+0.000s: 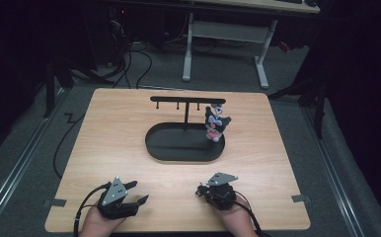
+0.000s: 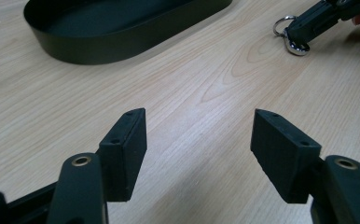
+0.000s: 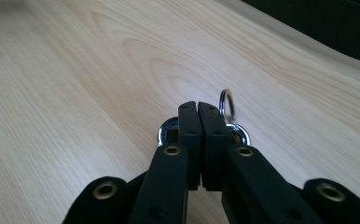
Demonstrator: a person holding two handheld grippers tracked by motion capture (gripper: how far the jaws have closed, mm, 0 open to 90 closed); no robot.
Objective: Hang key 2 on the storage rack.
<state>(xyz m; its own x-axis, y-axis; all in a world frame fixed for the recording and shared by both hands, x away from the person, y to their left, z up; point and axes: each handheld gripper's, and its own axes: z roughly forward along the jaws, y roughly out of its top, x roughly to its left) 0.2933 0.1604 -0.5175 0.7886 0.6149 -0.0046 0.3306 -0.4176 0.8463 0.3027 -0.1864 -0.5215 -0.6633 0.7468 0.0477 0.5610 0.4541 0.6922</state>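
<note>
My right gripper is shut on a silver key ring, whose loops stick out on both sides of the closed jaws just above the wooden table. In the high view the right gripper sits at the front right of the table. The left gripper view shows that key ring at the tip of the right gripper. My left gripper stands open over bare wood with nothing between its fingers, at the front left.
A black oval tray lies mid-table, its wall close ahead of the left gripper. A black T-shaped hook stand rises from it. A black, white and pink figure hangs at the stand's right end.
</note>
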